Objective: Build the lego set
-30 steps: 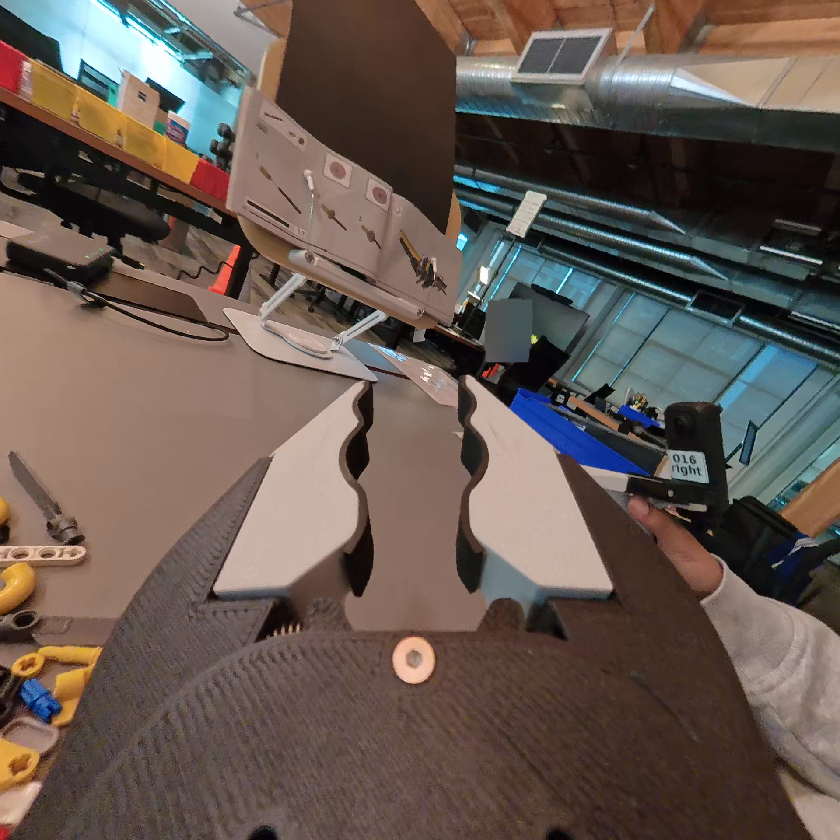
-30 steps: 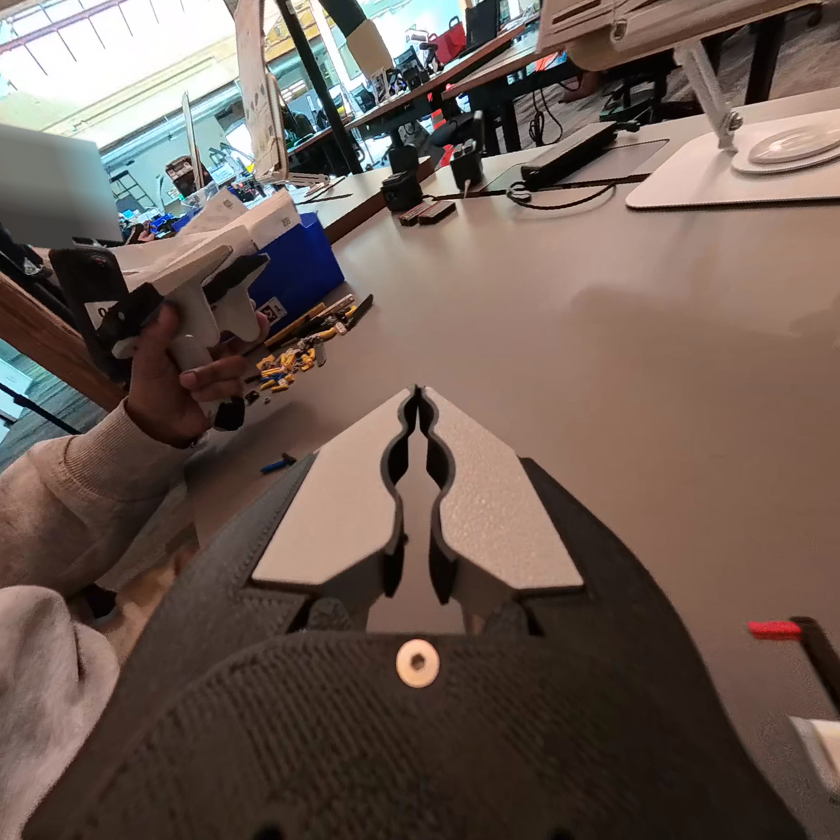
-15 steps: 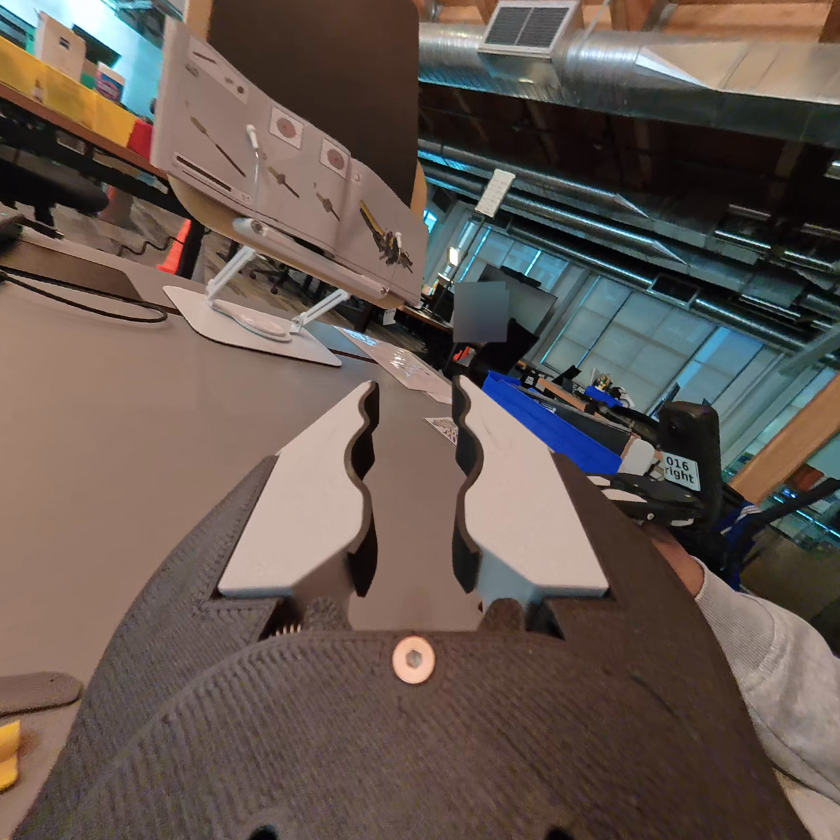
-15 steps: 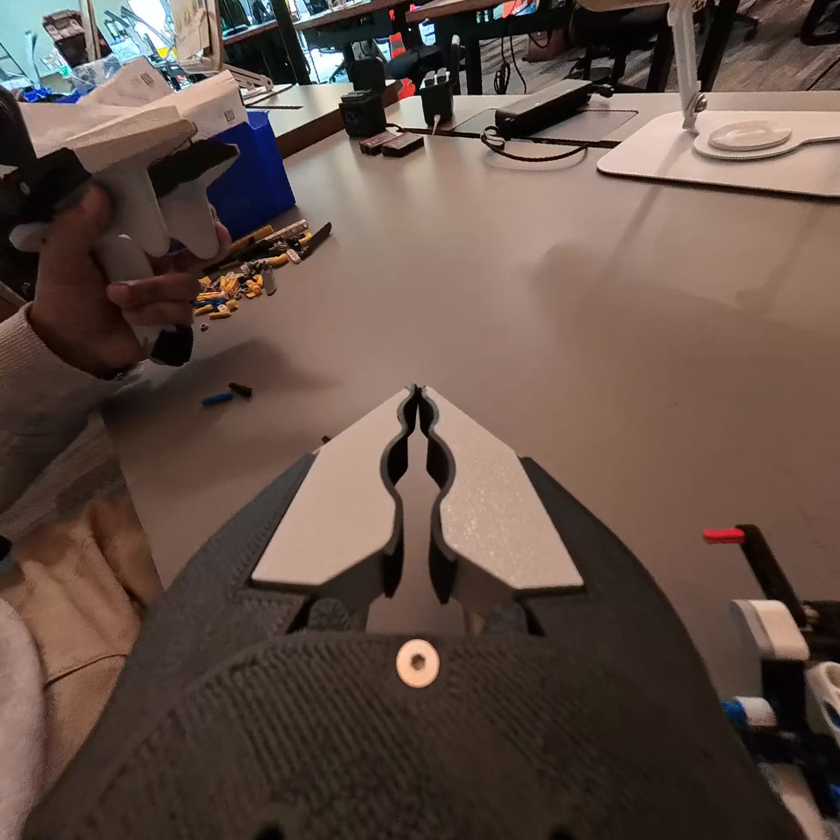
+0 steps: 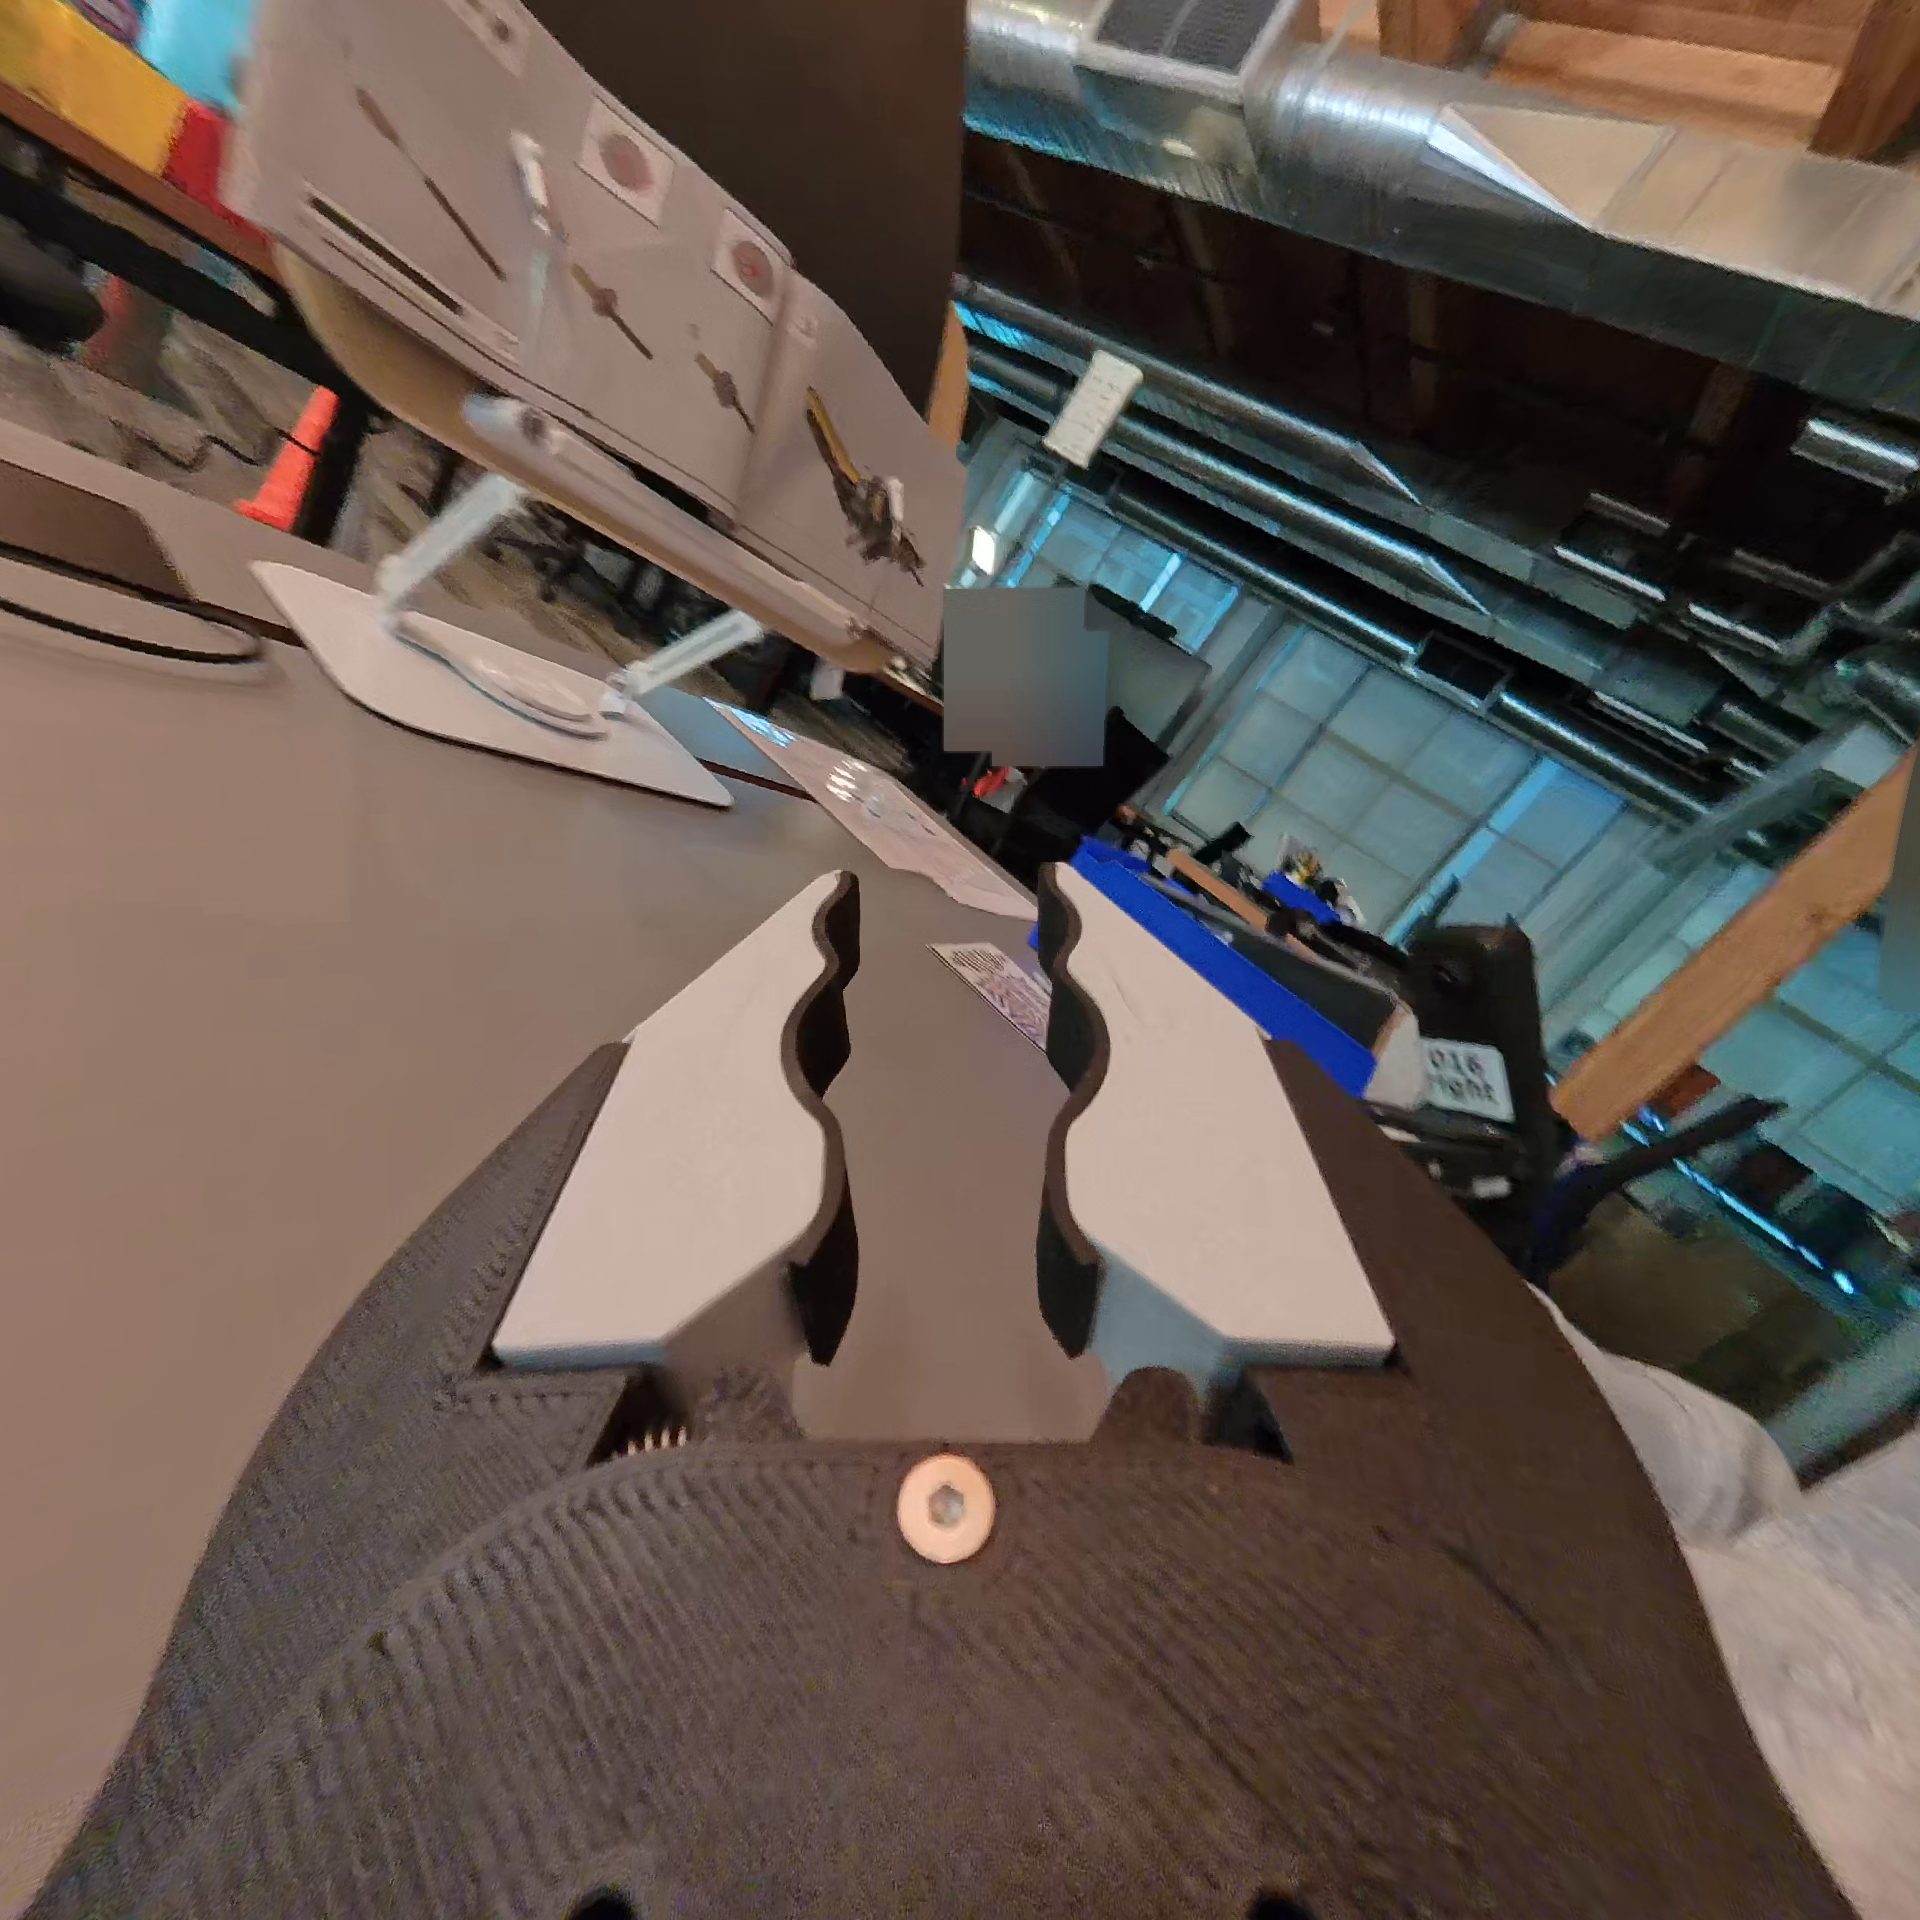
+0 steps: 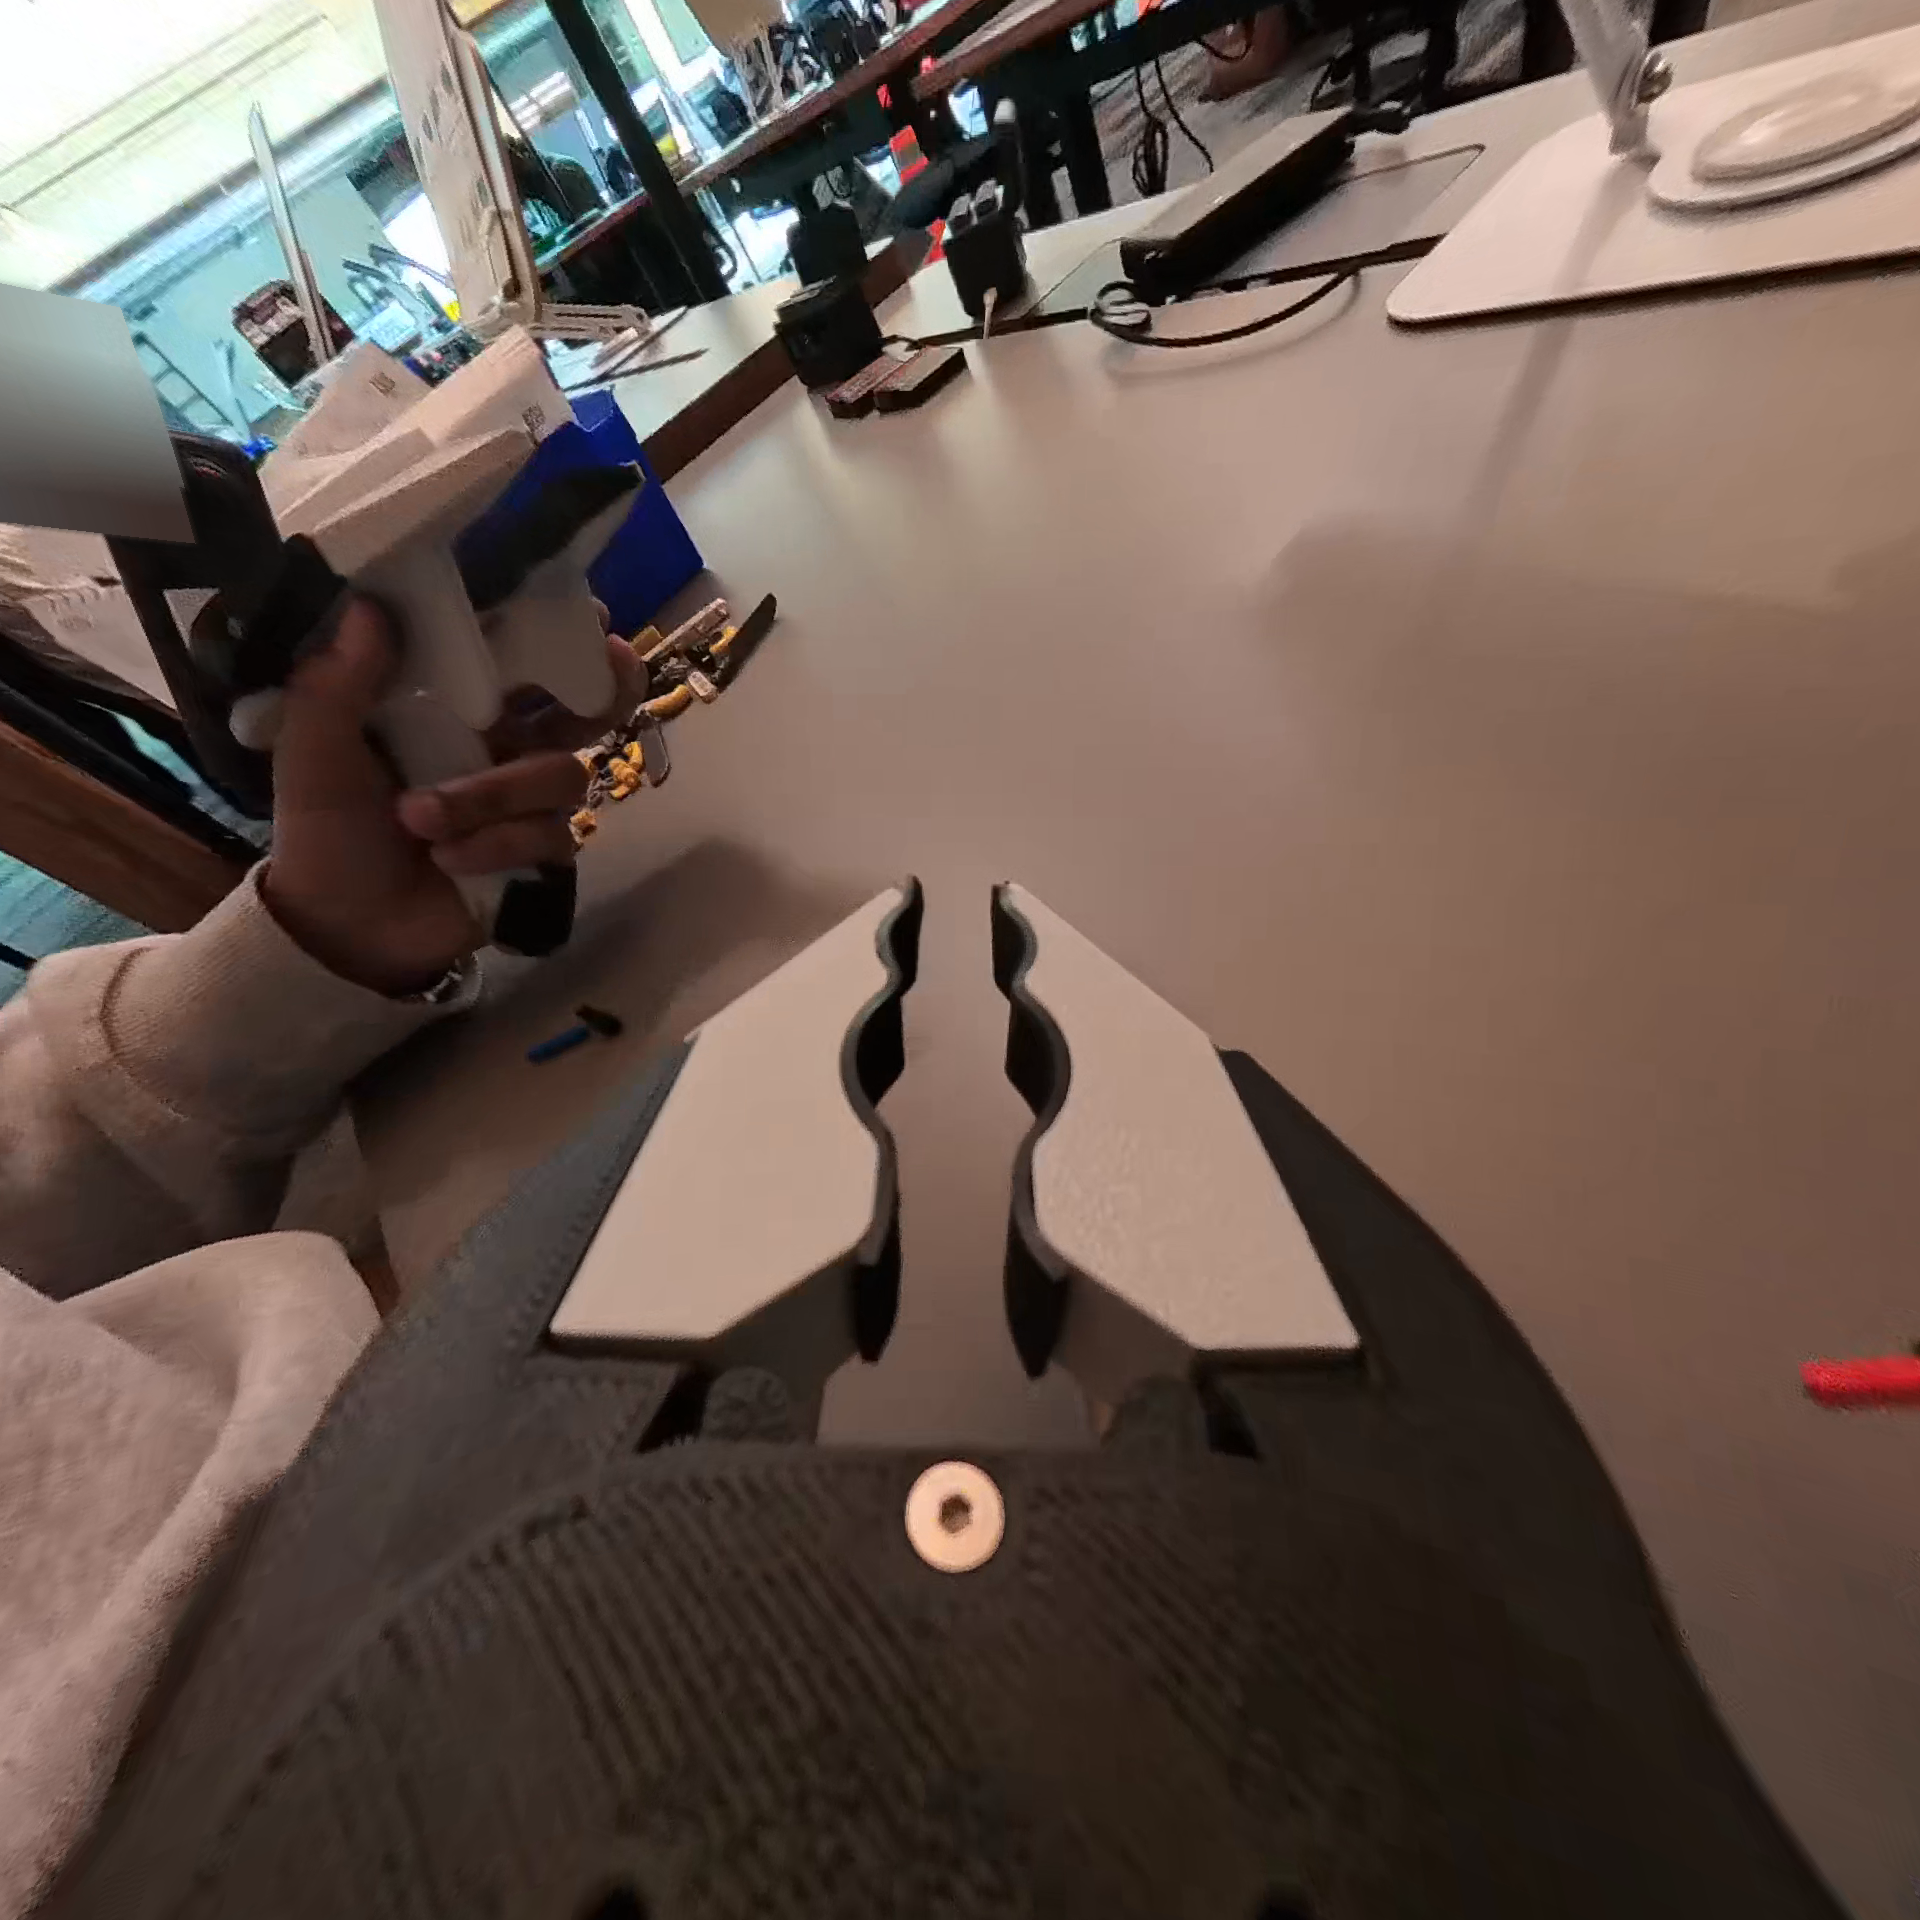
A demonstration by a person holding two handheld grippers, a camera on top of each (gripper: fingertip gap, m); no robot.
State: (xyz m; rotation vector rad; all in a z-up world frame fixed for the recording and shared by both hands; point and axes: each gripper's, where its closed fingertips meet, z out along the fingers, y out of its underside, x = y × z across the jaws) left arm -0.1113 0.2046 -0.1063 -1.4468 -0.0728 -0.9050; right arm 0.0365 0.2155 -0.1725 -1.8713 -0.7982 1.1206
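My left gripper (image 5: 945,894) is open and empty, held above the grey table (image 5: 312,987) and pointing toward the instruction booklet (image 5: 582,270) on its white stand (image 5: 488,686). My right gripper (image 6: 956,899) is open a little and empty above the table (image 6: 1351,675). A pile of loose yellow, black and white lego pieces (image 6: 665,686) lies on the table at the left, behind the left gripper's handle (image 6: 457,644) in a hand. A blue pin and a black pin (image 6: 571,1034) lie apart from the pile. A red piece (image 6: 1860,1377) shows at the right edge.
A blue bin (image 6: 613,530) stands behind the pile near the table's left edge. A black power brick with cable (image 6: 1236,218), small black boxes (image 6: 894,379) and the stand's white base (image 6: 1662,218) sit at the back. Another blue bin (image 5: 1216,977) shows in the left wrist view. Spacing between my two grippers at the tips: around 15 cm. To reach the red piece (image 6: 1860,1377) in a straight line is about 12 cm for my right fingers, about 30 cm for my left. My left gripper's tips are some 15 cm from the black pin (image 6: 571,1034).
My right gripper has opened from shut to a small gap and tilted up, so the white and black assembly at the lower right left view. My left gripper swung right, away from the pile.
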